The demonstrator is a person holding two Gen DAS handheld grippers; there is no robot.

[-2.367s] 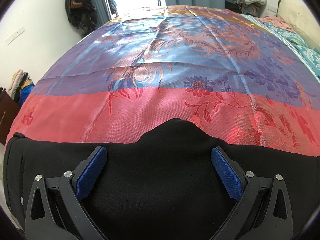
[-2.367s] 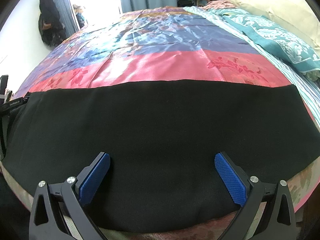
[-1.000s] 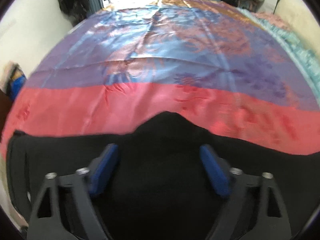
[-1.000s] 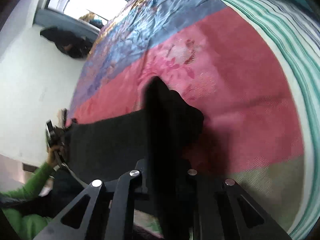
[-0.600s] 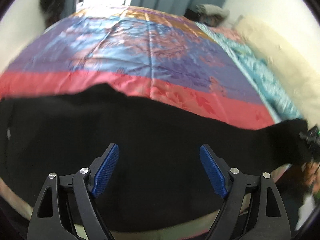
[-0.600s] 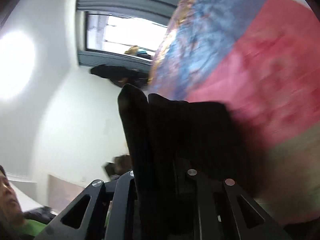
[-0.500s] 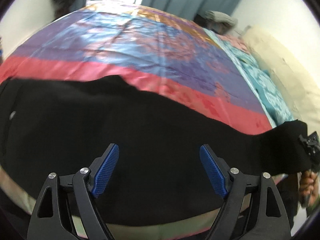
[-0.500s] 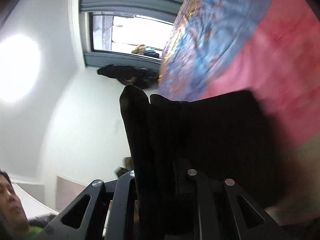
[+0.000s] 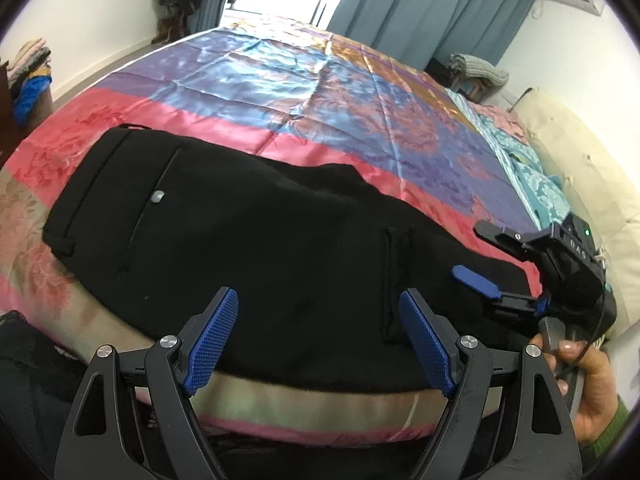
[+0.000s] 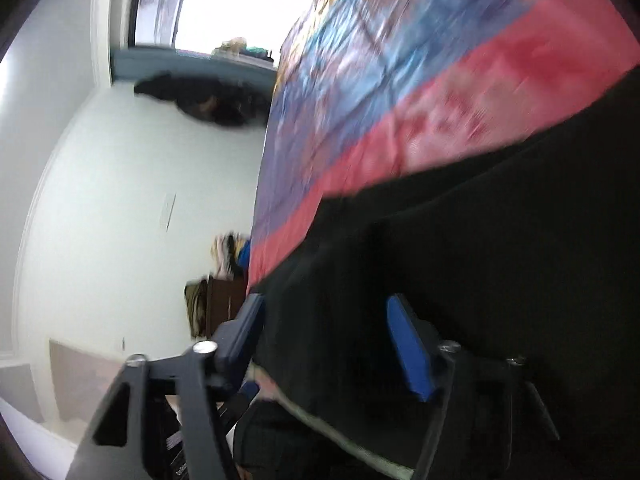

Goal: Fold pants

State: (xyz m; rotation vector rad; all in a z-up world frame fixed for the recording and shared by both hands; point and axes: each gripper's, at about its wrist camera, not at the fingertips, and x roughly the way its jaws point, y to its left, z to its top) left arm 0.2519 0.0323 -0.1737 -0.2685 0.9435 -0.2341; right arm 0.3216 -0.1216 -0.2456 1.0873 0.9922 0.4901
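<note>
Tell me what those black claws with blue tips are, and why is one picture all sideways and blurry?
Those claws are not a robot. A person holds a pinching tool in each hand, and a little camera rides on each one, looking out between its two fingers.

The clear picture comes from the left tool. Its blue fingers stand apart with nothing pinched. Under it, black pants lie on a bed with a shiny bedspread in pink, blue and purple. At the right edge you can see the other tool in the person's hand.

The blurry picture comes from that right tool, tilted sideways. Its fingers are opening, with the pants just in front of them.
</note>
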